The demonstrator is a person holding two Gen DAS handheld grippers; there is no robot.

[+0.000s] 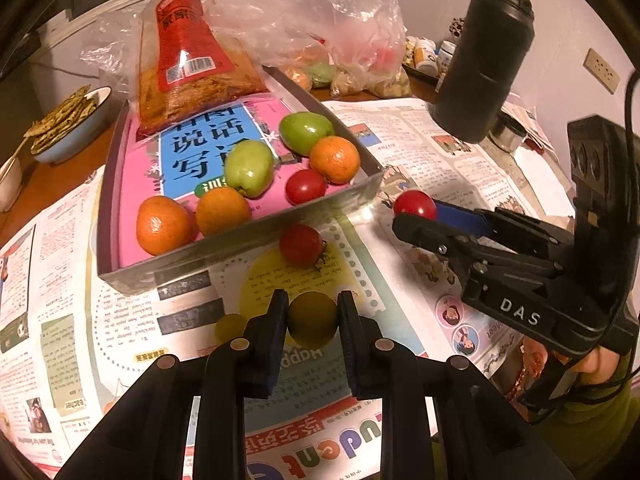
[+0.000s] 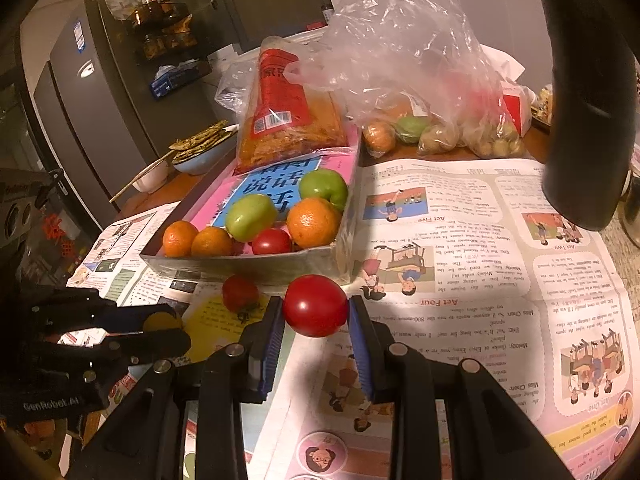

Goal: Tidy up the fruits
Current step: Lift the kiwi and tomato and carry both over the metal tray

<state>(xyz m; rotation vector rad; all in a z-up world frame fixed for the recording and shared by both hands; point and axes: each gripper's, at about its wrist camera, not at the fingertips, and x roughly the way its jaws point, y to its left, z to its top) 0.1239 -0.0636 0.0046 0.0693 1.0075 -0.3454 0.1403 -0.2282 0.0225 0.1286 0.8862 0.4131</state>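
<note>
My left gripper (image 1: 313,320) is shut on a small yellow round fruit (image 1: 313,319) just above the newspaper. My right gripper (image 2: 316,314) is shut on a red tomato (image 2: 315,311), which also shows in the left wrist view (image 1: 415,203). Ahead of both stands a shallow box (image 1: 240,240) lined with a pink book. It holds three oranges (image 1: 163,225), two green fruits (image 1: 249,168) and a red tomato (image 1: 305,186). Another red tomato (image 1: 301,245) lies on the paper against the box's near wall. The left gripper (image 2: 160,326) with its yellow fruit appears at the left of the right wrist view.
A black flask (image 1: 486,60) stands at the back right. A clear plastic bag (image 1: 320,20) with more fruit and a red-labelled snack packet (image 1: 188,60) sit behind the box. A blue bowl (image 1: 76,128) of flatbread is at the left. Newspaper (image 1: 420,140) covers the table.
</note>
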